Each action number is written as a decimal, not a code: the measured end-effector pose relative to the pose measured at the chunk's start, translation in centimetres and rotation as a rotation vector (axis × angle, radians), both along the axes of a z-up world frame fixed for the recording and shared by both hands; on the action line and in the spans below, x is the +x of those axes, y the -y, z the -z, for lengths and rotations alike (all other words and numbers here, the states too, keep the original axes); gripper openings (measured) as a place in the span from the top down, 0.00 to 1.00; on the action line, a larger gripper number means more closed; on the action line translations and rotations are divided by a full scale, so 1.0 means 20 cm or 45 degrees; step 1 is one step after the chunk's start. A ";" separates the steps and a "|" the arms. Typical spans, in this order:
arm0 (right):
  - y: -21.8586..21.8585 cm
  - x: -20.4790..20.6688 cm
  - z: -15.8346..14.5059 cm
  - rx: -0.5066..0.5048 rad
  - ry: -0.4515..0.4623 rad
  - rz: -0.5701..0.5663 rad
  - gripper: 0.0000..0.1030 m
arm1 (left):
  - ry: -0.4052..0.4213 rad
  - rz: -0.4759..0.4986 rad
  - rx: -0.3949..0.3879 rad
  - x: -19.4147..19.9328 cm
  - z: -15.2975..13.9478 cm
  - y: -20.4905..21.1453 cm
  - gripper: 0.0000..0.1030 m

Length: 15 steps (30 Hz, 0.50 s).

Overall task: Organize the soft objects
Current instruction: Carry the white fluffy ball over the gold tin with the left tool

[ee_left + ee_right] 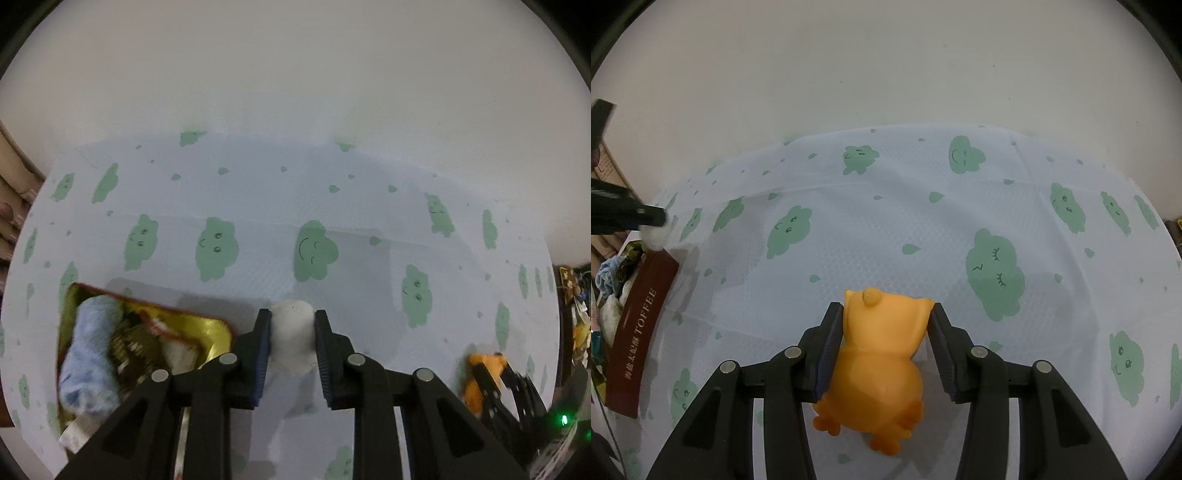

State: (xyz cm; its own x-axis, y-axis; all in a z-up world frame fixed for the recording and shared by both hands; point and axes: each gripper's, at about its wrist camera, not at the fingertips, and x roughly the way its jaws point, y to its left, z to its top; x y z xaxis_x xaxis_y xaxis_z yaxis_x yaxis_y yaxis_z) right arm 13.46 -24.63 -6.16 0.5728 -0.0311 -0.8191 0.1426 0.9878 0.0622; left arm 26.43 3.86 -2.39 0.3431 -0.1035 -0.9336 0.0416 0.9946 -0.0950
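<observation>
My left gripper (292, 334) is shut on a white soft ball (291, 336), held just right of the gold-lined tin (218, 328). The tin holds a light blue cloth (90, 354), a gold-brown item and a white fluffy piece. My right gripper (886, 339) is shut on an orange soft animal toy (879, 365), which rests on the cloud-print tablecloth. In the right wrist view the left gripper (652, 218) with the white ball (657, 234) is at far left, above the dark red TOFFEE tin (639, 332). The orange toy (480, 380) also shows in the left wrist view.
The white tablecloth with green clouds (923, 229) covers the table, against a pale wall. Cardboard boxes (14, 206) stand at the far left edge. Cluttered items (576, 314) lie beyond the table's right edge.
</observation>
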 end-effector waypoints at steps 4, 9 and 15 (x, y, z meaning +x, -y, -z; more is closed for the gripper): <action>-0.01 0.00 0.00 -0.016 0.003 -0.005 0.58 | 0.043 0.018 0.001 -0.09 -0.10 0.02 0.78; -0.02 0.00 0.00 -0.032 0.006 -0.010 0.58 | 0.106 0.035 0.034 -0.24 -0.23 -0.02 0.78; -0.02 0.00 0.00 -0.035 0.006 -0.013 0.58 | 0.159 0.024 0.060 -0.40 -0.34 -0.14 0.78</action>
